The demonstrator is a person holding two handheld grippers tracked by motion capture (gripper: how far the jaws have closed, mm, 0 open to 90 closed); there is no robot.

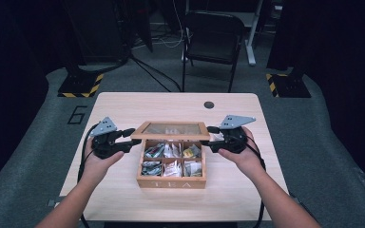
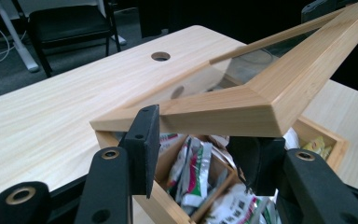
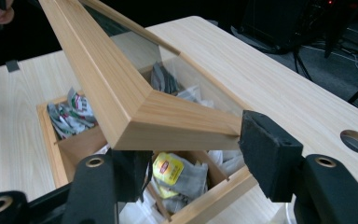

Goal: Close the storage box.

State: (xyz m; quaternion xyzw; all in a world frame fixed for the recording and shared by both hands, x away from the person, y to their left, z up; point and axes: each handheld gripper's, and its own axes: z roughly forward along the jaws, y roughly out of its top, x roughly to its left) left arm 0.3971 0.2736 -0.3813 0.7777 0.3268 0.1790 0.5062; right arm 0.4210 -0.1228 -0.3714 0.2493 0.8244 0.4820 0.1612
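Observation:
A wooden tea box point(image 1: 171, 183) marked TEA stands mid-table with several tea bags point(image 1: 172, 160) in its compartments. Its glass-paned lid point(image 1: 171, 129) is raised at a slant. My left gripper point(image 1: 132, 138) is at the lid's left corner. In the left gripper view, the left gripper point(image 2: 198, 149) has one pad against the lid point(image 2: 242, 112) frame's side and the other under it, shut on it. My right gripper point(image 1: 210, 137) is at the right corner. In the right gripper view, the right gripper point(image 3: 191, 154) stands open around the lid point(image 3: 168, 121), with one jaw beneath it. A yellow tea bag point(image 3: 168, 170) lies below.
The light wooden table point(image 1: 123, 104) has a round cable hole point(image 1: 209, 105) near its far edge. A black chair point(image 1: 214, 40) stands on the floor beyond the table. Bare tabletop lies left, right and in front of the box.

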